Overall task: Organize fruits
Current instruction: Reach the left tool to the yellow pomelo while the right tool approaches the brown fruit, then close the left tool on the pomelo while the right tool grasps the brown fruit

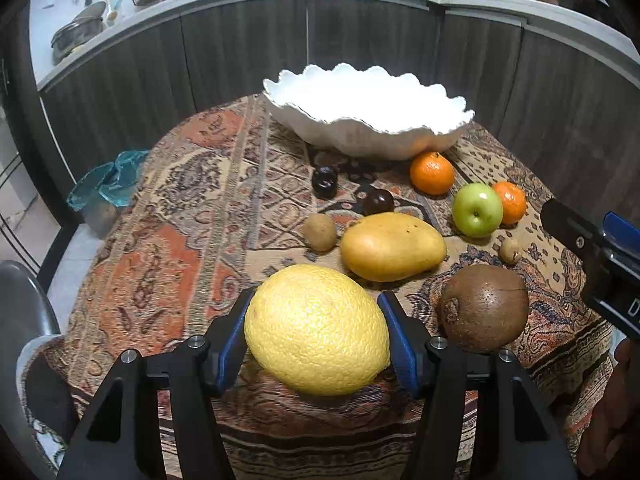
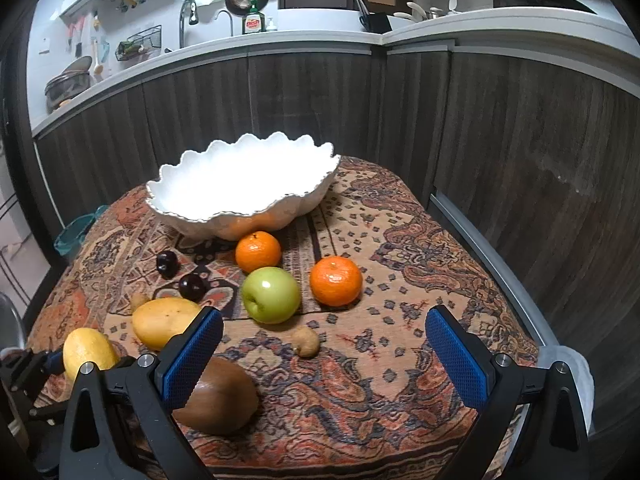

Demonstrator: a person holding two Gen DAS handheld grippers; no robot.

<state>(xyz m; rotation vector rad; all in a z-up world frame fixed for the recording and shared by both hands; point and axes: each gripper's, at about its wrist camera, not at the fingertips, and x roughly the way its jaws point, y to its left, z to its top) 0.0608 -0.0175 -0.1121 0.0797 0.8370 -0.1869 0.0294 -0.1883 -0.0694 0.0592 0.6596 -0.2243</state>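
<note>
1. Surface: a table with a patterned cloth (image 2: 360, 380), set before dark wood-panelled kitchen counters.
2. Large yellow citrus (image 1: 316, 330): near table edge, oval, long axis running from far-left to near-right; pebbled, evenly yellow rind.
3. Left gripper (image 1: 316, 344): blue pads clamped against the citrus flanks.
4. Right gripper (image 2: 324, 352): jaws spread, nothing between them.
5. White scalloped bowl (image 1: 360, 136): far side of the table.

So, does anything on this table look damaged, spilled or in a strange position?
Nothing is spilled or knocked over. One small mark: the brown fruit has a rough scuffed patch on its skin, left side in the left wrist view. The white bowl stands level and no fruit shows inside it.
</note>
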